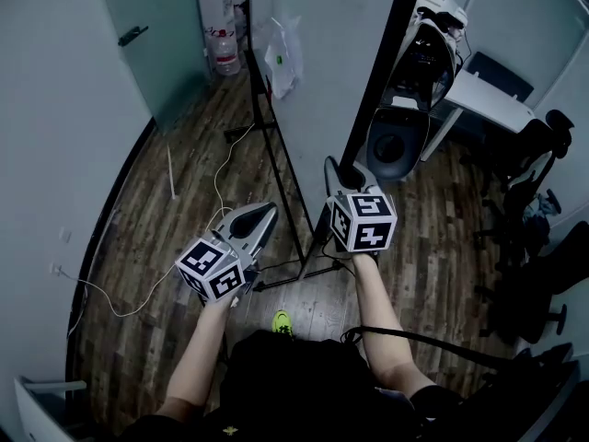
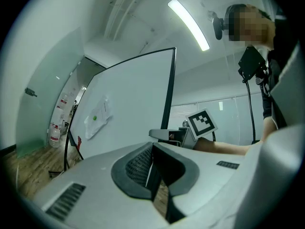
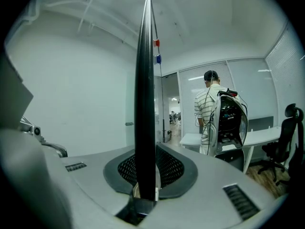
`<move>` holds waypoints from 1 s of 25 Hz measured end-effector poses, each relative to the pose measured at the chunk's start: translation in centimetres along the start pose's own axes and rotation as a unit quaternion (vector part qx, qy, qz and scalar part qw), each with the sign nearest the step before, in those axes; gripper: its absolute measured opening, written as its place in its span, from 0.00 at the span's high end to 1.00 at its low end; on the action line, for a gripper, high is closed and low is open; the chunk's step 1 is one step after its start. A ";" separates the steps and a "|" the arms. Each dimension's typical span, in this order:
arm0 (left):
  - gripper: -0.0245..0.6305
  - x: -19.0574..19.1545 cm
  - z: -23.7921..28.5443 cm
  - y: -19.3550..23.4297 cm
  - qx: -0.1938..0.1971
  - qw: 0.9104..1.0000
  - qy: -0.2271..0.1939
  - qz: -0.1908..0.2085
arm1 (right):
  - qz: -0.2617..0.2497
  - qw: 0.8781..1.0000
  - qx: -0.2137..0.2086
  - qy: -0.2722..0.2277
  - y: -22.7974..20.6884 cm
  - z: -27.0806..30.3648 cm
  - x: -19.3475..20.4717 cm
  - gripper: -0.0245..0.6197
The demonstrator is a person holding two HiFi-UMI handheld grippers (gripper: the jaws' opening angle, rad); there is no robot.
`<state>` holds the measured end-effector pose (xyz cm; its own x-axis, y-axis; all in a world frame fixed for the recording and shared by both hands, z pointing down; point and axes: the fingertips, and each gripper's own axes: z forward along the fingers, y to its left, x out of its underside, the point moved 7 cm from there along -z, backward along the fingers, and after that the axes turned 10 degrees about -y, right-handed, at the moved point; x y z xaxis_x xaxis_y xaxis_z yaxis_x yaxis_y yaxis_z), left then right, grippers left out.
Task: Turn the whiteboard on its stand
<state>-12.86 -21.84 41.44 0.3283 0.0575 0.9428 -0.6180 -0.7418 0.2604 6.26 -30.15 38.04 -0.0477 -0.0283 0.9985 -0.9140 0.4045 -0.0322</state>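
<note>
Whiteboard (image 3: 145, 80) edge sits clamped in right claw (image 3: 144, 187).

The floor (image 1: 166, 247) is made of dark wooden planks. Near its middle the black feet of the whiteboard stand (image 1: 281, 281) rest on it. A thin white cable (image 1: 217, 180) lies loose from the left edge toward the stand. Water bottles (image 1: 225, 58) stand at the far edge, and black office chairs (image 1: 529, 187) at the right edge.

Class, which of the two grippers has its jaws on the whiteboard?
The right gripper: its jaws clamp the dark edge of the whiteboard. The left gripper holds nothing and sits clear of the board.
</note>
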 end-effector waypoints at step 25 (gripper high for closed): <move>0.94 1.5 0.3 -3.9 0.001 1.000 0.010 -0.007 | 0.003 1.000 -0.023 0.008 1.6 -7.1 -0.6 0.84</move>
<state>-9.71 -19.12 41.82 0.3224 0.0801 0.9432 -0.6129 -0.7416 0.2725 7.71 -23.02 37.74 -0.0460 -0.0115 0.9989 -0.8938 0.4470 -0.0360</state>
